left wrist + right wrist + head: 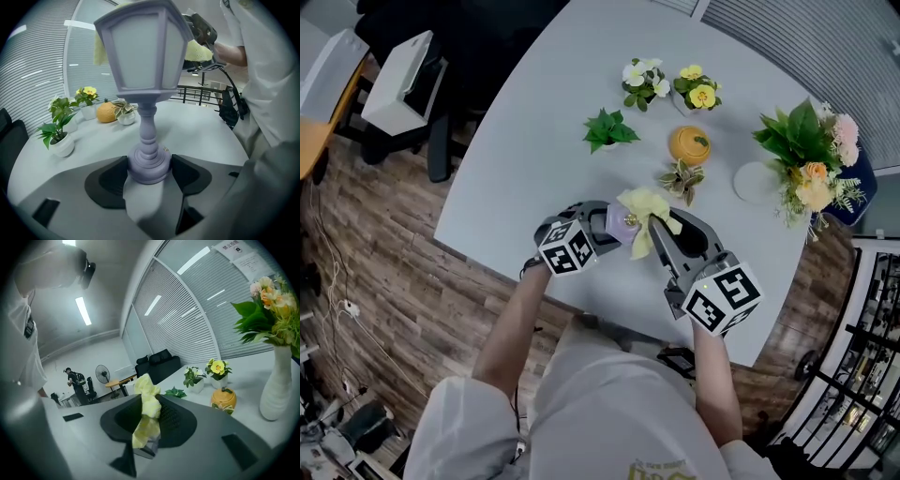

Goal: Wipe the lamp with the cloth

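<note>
A lavender lantern-style lamp point(145, 56) stands upright on the white table point(525, 178). Its round base point(149, 164) sits between the dark pads of my left gripper point(149, 172), and both pads touch it. In the head view the lamp point(622, 225) is mostly hidden under the yellow cloth point(647, 208). My right gripper point(661, 230) is shut on that cloth point(147, 411), which bunches up between its jaws and lies against the lamp's top. In the left gripper view the cloth point(198, 50) shows behind the lamp shade, with the right gripper point(202, 27) above it.
Behind the lamp stand a small green plant point(607, 129), white and yellow flower pots point(642, 82), an orange pumpkin-shaped pot point(688, 144) and a small leafy pot point(680, 178). A tall flower vase point(811, 169) and a white disc point(757, 182) stand at the right. The table's front edge runs close to my body.
</note>
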Tool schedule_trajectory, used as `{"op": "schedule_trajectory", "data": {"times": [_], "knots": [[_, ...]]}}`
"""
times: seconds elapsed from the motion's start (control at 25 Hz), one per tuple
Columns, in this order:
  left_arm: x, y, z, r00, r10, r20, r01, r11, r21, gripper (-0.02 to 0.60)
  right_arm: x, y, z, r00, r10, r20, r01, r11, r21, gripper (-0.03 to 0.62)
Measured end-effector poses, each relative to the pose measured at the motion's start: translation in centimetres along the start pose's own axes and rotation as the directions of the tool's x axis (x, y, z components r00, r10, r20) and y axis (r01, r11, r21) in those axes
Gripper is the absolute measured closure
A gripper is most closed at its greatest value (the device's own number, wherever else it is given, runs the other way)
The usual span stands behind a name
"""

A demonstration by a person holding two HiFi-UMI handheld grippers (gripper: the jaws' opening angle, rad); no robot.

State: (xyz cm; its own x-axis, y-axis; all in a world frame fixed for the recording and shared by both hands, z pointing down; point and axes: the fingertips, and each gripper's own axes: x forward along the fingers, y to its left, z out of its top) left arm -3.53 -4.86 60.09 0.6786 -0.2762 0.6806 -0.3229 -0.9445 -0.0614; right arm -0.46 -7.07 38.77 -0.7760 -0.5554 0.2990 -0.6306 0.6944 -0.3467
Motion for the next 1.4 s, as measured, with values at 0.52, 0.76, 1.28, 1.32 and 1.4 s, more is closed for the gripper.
{"op": "schedule_trajectory", "data": {"times": [0.52, 0.76, 1.28, 1.32, 1.4], "knots": [[-0.1, 0.0, 0.0, 1.0, 0.002, -0.001, -0.002, 1.0, -0.001, 0.278, 0.9, 0.0, -0.6, 0.998, -0.036, -0.044, 0.035, 0.999, -0.009, 0.505], [-0.1, 0.0, 0.0, 1.0, 0.0, -0.005, 0.0, 1.0, -0.003, 0.278, 1.3, 0.1, -0.6, 0.995, -0.071, -0.073, 0.068, 0.996, -0.053, 0.505], [-0.1, -0.1, 0.0, 1.0, -0.002, -0.009, 0.002, 1.0, -0.006, 0.278, 3.2, 1.1, -0.3, 0.979, -0.125, -0.161, 0.078, 0.959, -0.271, 0.502], [-0.1, -0.1, 0.0, 1.0, -0.003, -0.009, 0.003, 1.0, -0.007, 0.278, 3.3, 1.2, -0.3, 0.978, -0.126, -0.164, 0.075, 0.956, -0.284, 0.502], [0.0, 0.0, 0.0, 1.0, -0.003, -0.009, 0.003, 1.0, -0.007, 0.278, 3.5, 1.3, -0.2, 0.978, -0.124, -0.166, 0.07, 0.951, -0.302, 0.502]]}}
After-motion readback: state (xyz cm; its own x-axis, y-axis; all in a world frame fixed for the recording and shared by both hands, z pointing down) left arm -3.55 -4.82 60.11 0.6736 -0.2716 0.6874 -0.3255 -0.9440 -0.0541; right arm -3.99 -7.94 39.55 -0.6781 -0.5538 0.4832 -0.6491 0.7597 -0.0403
